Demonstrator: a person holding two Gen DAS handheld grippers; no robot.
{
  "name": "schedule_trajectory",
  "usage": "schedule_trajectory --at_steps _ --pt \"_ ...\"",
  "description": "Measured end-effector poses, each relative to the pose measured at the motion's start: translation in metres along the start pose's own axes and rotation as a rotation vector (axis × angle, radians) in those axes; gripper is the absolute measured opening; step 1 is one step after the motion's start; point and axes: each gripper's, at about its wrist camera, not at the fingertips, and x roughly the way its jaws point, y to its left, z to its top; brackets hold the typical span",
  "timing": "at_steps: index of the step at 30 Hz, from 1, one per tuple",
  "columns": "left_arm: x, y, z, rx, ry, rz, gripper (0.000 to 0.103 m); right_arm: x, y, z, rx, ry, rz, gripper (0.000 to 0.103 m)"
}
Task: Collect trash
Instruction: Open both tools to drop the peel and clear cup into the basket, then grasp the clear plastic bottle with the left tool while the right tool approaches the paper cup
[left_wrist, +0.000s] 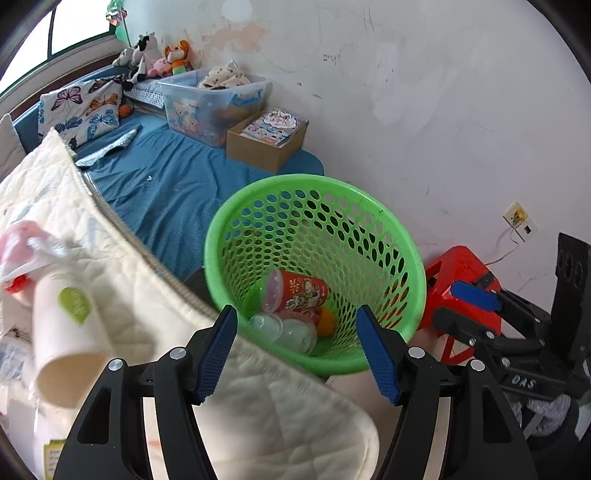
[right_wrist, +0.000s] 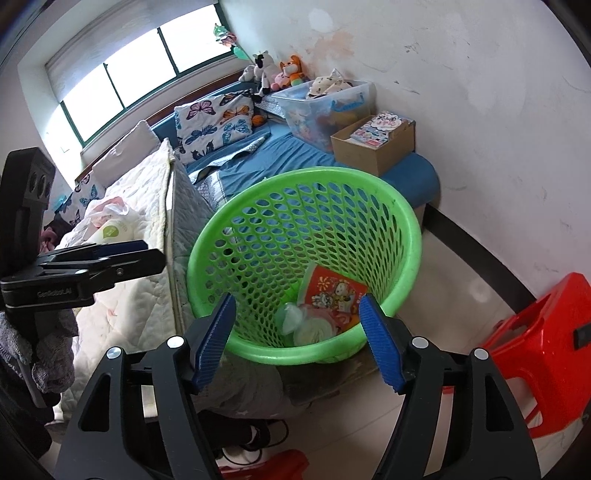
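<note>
Left claw (left_wrist: 297, 326) wide, empty | right claw (right_wrist: 297, 315) wide, empty | both over green basket (right_wrist: 402, 218) (red cup (left_wrist: 295, 293) inside) | paper cup (left_wrist: 68, 325) on quilt (left_wrist: 122, 258)

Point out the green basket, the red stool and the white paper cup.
green basket (right_wrist: 402, 218): right wrist view, far rim.
red stool (right_wrist: 546, 332): right wrist view, top of the seat.
white paper cup (left_wrist: 70, 328): left wrist view, side wall.

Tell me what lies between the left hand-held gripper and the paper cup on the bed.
Only the cream quilt lies between the left hand-held gripper and the paper cup, as the left wrist view shows.
</note>
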Motion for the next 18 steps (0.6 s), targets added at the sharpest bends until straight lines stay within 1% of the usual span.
schedule_trajectory --at_steps 5,9,15,18 --pt "-0.029 0.013 -0.017 -0.004 -0.028 0.032 0.065 -0.004 0.016 0.003 -0.027 -0.013 0.018 0.074" --pt "-0.051 0.031 -0.032 -0.034 -0.044 0.059 0.065 -0.004 0.029 0.004 -0.048 -0.017 0.034 0.075" --pt "-0.078 0.058 -0.057 -0.055 -0.062 0.128 0.065 -0.002 0.049 0.007 -0.088 -0.015 0.058 0.076" --pt "-0.092 0.079 -0.070 -0.081 -0.063 0.159 0.065 0.000 0.056 0.008 -0.101 -0.013 0.071 0.078"
